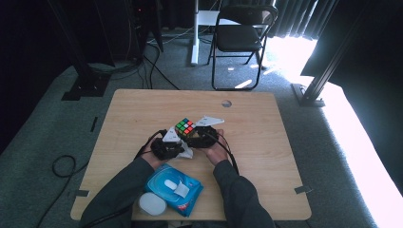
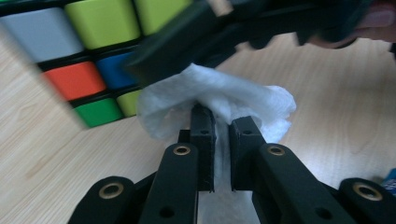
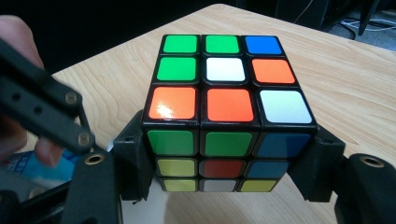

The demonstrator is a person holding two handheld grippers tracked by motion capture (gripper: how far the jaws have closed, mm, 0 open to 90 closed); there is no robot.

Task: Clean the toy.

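Keep your right gripper (image 3: 224,186) clamped on the Rubik's cube (image 3: 224,112) and rub the wet wipe (image 2: 219,100), pinched in your left gripper (image 2: 222,126), firmly across each face.

Your forearms come in low and converge, both sleeved, hands close together. Your left gripper (image 1: 177,144) sits just beside the right, jaws pinched nearly together on a white wipe (image 2: 219,100) bunched past the tips. Your right gripper (image 1: 202,135) points ahead, jaws spread wide and clamped on opposite sides of the puzzle cube (image 3: 227,116), held level between the pads.
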